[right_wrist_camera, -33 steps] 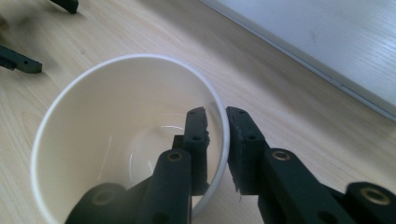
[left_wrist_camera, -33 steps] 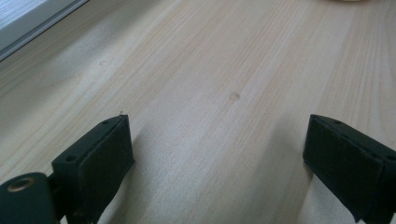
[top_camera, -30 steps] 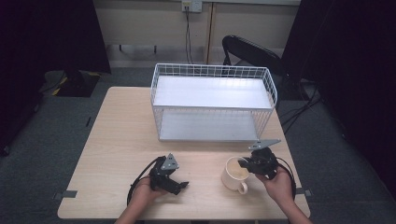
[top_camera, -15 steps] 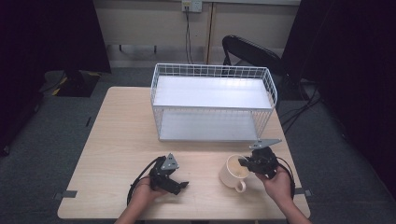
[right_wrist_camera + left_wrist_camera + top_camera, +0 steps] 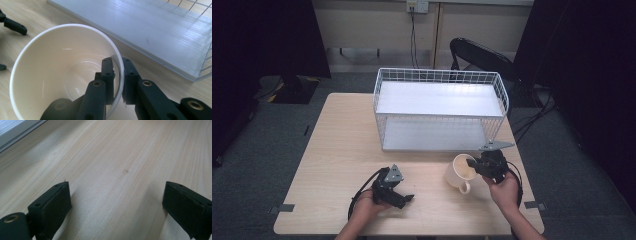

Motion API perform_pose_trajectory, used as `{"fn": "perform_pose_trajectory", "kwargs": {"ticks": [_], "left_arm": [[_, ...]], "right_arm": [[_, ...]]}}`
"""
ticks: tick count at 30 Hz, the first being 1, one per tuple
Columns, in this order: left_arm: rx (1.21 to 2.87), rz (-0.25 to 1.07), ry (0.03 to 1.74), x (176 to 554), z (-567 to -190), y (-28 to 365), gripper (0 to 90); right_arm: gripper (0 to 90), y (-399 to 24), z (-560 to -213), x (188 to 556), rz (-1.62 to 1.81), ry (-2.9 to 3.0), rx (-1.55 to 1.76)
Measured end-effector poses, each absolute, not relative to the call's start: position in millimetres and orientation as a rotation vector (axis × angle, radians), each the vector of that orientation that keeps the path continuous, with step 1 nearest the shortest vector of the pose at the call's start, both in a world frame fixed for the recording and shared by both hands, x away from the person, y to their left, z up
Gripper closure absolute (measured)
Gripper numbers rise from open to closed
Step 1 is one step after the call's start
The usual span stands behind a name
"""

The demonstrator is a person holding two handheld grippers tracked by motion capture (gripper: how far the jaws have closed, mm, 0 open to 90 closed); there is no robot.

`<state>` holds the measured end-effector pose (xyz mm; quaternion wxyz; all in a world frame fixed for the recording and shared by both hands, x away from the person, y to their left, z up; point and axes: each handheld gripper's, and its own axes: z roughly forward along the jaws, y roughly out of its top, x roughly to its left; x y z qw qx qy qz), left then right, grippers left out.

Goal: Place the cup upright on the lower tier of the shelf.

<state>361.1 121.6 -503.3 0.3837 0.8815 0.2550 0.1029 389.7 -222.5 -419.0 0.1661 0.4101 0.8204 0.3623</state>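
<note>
A cream mug (image 5: 461, 172) stands upright on the wooden table (image 5: 337, 145), its handle toward the front edge. My right gripper (image 5: 473, 165) is shut on the mug's right-hand wall. In the right gripper view one jaw is inside the cream mug (image 5: 57, 72) and the other outside, and the right gripper (image 5: 117, 67) pinches the thin rim between them. My left gripper (image 5: 404, 198) rests low on the table at the front left, held by a hand. In its own view the left gripper (image 5: 115, 200) is wide open over bare wood, with nothing between the jaws.
A white wire two-tier rack (image 5: 439, 107) stands at the back middle of the table, its lower shelf (image 5: 140, 27) just beyond the mug. A black chair (image 5: 482, 55) sits behind the table. Cables trail from both grippers along the front edge.
None of note: the right gripper stays pinched on the mug's wall and both hands stay put.
</note>
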Motion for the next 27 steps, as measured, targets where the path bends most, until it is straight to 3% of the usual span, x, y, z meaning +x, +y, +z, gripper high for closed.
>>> {"fn": "perform_pose_trajectory", "kwargs": {"ticks": [27], "left_arm": [[2.247,0.262,0.650,361.1,-503.3,121.5,7.8]], "right_arm": [[83.1,-214.6,-417.8,415.8,0.999,2.132,1.232]]}}
